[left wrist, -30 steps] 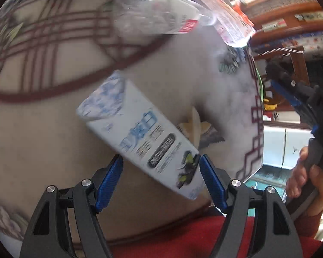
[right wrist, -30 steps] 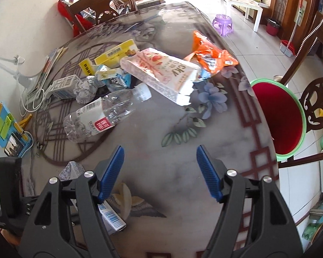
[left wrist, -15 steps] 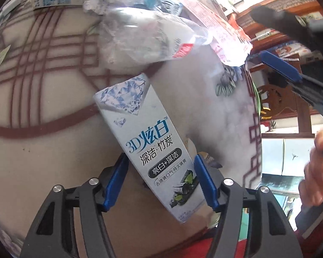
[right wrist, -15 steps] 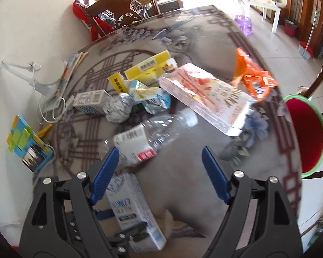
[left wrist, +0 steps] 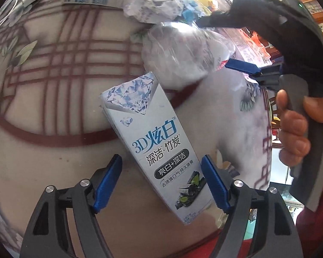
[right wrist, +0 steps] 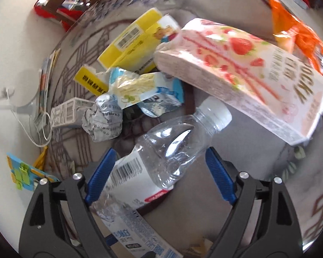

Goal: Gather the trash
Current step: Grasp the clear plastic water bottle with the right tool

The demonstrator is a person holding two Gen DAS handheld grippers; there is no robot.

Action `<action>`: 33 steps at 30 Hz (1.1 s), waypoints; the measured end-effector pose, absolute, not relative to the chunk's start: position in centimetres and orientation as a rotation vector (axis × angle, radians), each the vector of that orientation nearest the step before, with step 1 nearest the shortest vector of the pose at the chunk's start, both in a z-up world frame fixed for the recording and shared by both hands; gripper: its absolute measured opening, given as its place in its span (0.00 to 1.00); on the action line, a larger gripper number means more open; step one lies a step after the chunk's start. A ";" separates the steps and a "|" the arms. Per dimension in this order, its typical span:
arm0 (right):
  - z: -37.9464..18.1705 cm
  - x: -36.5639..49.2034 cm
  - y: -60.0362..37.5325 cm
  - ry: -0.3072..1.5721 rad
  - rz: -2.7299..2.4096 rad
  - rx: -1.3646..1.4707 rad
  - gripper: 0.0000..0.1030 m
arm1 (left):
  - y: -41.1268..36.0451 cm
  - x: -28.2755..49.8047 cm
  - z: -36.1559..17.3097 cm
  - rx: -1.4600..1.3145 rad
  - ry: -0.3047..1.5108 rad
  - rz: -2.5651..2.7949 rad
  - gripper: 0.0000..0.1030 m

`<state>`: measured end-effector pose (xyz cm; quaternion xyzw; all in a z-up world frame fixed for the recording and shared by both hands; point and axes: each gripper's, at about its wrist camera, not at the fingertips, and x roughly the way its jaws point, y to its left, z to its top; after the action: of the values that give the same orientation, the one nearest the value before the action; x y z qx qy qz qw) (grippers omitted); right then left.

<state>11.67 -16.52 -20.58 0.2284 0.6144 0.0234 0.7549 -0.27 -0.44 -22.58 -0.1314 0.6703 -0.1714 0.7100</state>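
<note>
Since the earlier frames the right gripper (right wrist: 160, 175) has dropped from high over the desk (left wrist: 53, 161) to low over the trash pile, so the clear plastic bottle (right wrist: 168, 152) now sits between its fingers. The left gripper (left wrist: 161, 182) has closed in on the toothpaste box (left wrist: 155, 148), which now lies straighter along its axis.

Left gripper: jaws apart, straddling the lower end of the toothpaste box. Right pad (left wrist: 215, 185) is at or just against the box edge; left pad (left wrist: 107, 182) stands clear of it. Not clamped. The box lies flat on the desk, top end pointing away toward the bottle.

Right gripper: jaws wide, bottle lying on its side between them, white cap (right wrist: 215, 112) pointing away, label end near the left finger. Contact can't be confirmed. It shows in the left view as a black body with a hand (left wrist: 295, 133) on its handle.

Rest of the trash beyond the bottle:
- crumpled paper ball (right wrist: 103, 120)
- pink strawberry snack box (right wrist: 243, 73)
- yellow boxes (right wrist: 131, 40)
- orange wrapper (right wrist: 295, 23)
- torn blue-white packet (right wrist: 140, 88)
- small carton (right wrist: 69, 112) at left
</note>
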 end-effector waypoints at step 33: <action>-17.1 6.5 -12.4 1.249 0.247 0.051 0.49 | 5.9 -0.2 -20.3 -0.432 1.315 -0.173 0.49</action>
<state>6.53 -12.40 -17.07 0.0239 0.5831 0.1154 0.8038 -0.23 5.88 -20.32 -0.1991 0.6053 -0.0796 0.7666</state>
